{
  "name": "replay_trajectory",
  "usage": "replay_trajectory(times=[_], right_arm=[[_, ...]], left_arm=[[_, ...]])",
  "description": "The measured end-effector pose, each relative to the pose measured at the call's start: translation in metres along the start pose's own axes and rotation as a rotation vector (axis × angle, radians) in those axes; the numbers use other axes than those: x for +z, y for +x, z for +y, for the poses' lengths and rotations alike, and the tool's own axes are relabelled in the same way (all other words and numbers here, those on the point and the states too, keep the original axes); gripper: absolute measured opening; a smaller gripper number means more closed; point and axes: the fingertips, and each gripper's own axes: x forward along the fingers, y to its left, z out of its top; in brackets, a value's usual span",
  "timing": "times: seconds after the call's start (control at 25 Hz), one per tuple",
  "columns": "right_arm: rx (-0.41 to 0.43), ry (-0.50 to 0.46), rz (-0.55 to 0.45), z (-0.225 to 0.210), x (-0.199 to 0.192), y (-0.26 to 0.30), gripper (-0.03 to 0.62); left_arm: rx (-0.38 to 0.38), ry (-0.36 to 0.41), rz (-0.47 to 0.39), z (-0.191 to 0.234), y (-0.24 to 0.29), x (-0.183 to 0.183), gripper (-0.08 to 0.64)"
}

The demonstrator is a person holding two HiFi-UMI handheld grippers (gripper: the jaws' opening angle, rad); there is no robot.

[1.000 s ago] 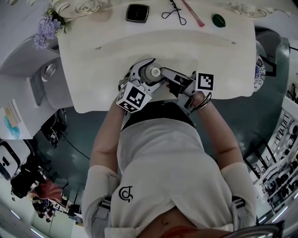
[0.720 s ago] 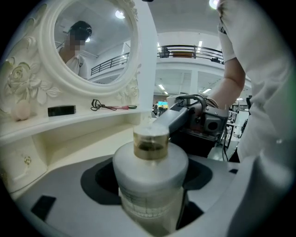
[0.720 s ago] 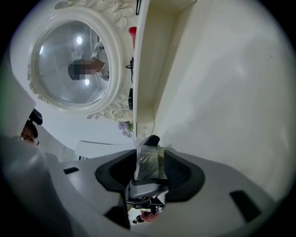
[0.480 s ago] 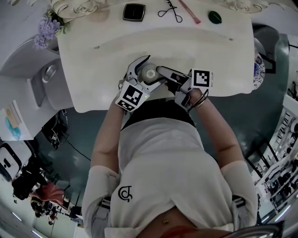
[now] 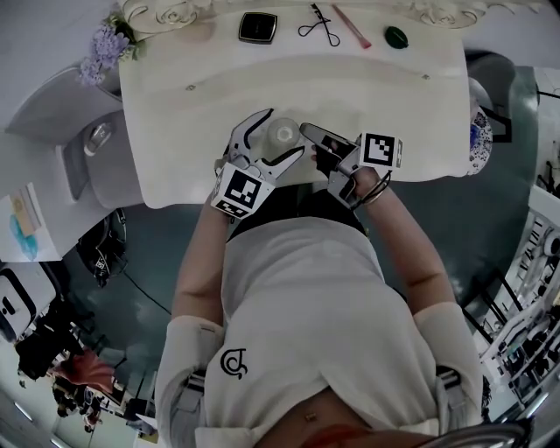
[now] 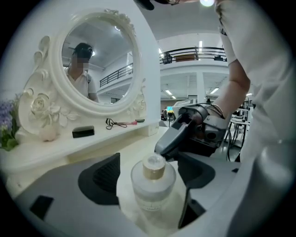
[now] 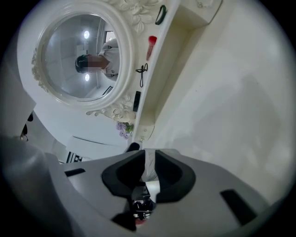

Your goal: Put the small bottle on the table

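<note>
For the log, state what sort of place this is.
Probably a vanity table set up in a large hall: an ornate oval mirror, a compact and eyelash curler on its shelf, and a railed balcony behind.

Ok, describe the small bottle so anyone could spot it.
Near the white dressing table's front edge, the left gripper's jaws have just been opening around it. It's a squat round frosted bottle with a gold collar, the table's only bottle.

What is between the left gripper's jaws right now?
The small bottle, upright on the table. The left gripper has just opened its jaws wide around it, seen in the left gripper view.
</note>
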Motion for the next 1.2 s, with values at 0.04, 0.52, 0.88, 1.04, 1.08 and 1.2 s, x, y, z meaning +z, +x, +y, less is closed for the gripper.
replay_trajectory(times=[0.04, 0.52, 0.88, 1.04, 1.08, 1.2], right_arm=[[0.011, -0.014, -0.014, 0.005, 0.002, -0.002, 0.058], [0.084, -0.208, -0.112, 0.080, 0.014, -0.033, 0.008], [0.025, -0.771, -0.154, 0.150, 0.022, -0.049, 0.008], [-0.005, -0.952, -0.227, 0.176, 0.029, -0.057, 0.008], [-0.017, -0.998, -0.251, 0.182, 0.032, -0.059, 0.008], [-0.073, -1.168, -0.332, 0.195, 0.038, -0.069, 0.008]], left_arm=[[0.015, 0.003, -0.020, 0.001, -0.005, 0.008, 0.396], [0.226, -0.055, -0.177, 0.033, -0.062, 0.085, 0.012], [0.369, -0.044, -0.234, 0.050, -0.105, 0.127, 0.012], [0.413, -0.059, -0.243, 0.058, -0.123, 0.137, 0.012], [0.430, -0.058, -0.245, 0.060, -0.128, 0.141, 0.012], [0.476, -0.069, -0.247, 0.065, -0.138, 0.148, 0.012]])
